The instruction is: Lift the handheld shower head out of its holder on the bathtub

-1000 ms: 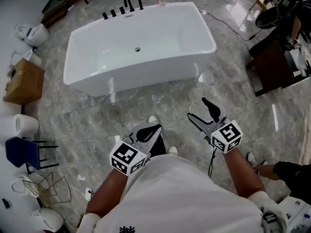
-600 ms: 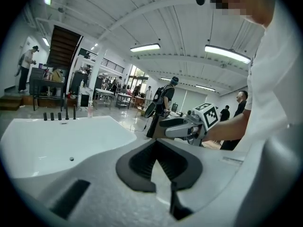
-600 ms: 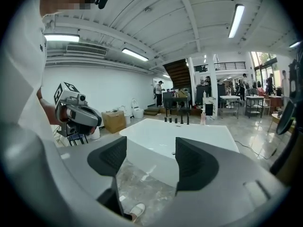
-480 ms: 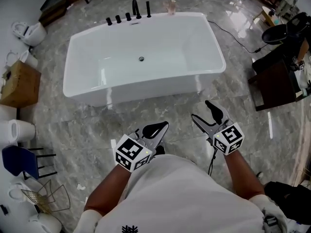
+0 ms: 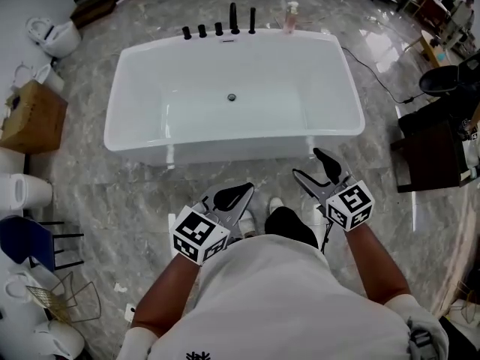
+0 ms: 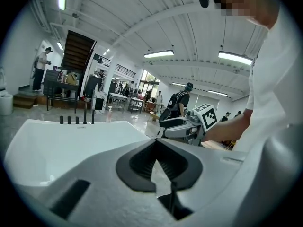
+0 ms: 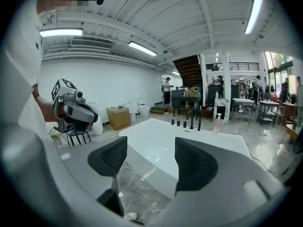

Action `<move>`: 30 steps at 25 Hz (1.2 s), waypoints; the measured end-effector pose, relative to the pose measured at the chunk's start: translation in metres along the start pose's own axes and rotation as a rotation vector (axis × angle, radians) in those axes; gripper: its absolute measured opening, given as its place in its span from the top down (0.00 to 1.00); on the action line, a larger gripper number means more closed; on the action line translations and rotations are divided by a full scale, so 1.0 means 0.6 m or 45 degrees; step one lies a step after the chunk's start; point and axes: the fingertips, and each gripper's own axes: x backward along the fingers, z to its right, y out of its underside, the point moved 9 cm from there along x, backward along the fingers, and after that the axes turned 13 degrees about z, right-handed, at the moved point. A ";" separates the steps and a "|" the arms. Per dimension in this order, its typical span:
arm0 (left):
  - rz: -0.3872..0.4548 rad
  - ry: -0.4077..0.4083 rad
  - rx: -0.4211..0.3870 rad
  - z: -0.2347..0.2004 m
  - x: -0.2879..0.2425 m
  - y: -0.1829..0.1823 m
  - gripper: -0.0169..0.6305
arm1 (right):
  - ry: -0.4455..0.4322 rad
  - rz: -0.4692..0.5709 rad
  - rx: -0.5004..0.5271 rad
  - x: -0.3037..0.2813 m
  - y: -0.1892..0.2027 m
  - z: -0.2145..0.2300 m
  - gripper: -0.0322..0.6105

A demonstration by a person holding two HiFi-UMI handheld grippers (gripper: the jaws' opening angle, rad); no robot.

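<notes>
The white bathtub [image 5: 142, 152] stands ahead of me on the marble floor. A row of black fittings [image 5: 219, 27] lines its far rim. The slim upright shower head [image 5: 252, 19] is the rightmost of them, also seen small as the shower head [image 7: 199, 123] and the shower head [image 6: 93, 115]. My left gripper [image 5: 232, 196] is shut and empty, short of the tub's near rim; the left gripper [image 6: 158, 161] shows its pads meeting. My right gripper [image 5: 313, 167] hangs open and empty near the rim's right part; the right gripper [image 7: 144, 162] frames the tub.
A pink soap bottle [image 5: 291, 17] stands on the rim right of the fittings. A cardboard box [image 5: 34, 118], toilets [image 5: 52, 36] and a blue chair [image 5: 30, 238] line the left. Dark furniture [image 5: 435, 152] and a floor cable [image 5: 379, 70] are at the right. People stand in the background.
The tub has come closer and more square to me as the person steps toward it. Both grippers keep their pose and jaw state.
</notes>
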 end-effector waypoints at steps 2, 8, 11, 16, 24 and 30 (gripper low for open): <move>0.011 -0.032 -0.001 -0.026 -0.005 -0.010 0.96 | -0.029 -0.006 0.012 -0.035 -0.006 0.019 0.44; 0.010 -0.124 -0.003 -0.100 -0.023 -0.031 0.96 | -0.117 -0.024 0.041 -0.151 -0.015 0.092 0.44; 0.013 -0.172 0.001 -0.142 -0.047 -0.047 0.96 | -0.168 -0.036 0.053 -0.215 -0.019 0.138 0.44; 0.012 -0.255 0.009 -0.219 -0.109 -0.081 0.96 | -0.245 -0.057 0.079 -0.328 -0.029 0.238 0.45; -0.005 -0.357 0.042 -0.310 -0.222 -0.123 0.96 | -0.311 -0.103 0.116 -0.485 -0.029 0.409 0.46; -0.029 -0.439 0.092 -0.362 -0.282 -0.135 0.96 | -0.302 -0.151 0.125 -0.594 0.003 0.541 0.47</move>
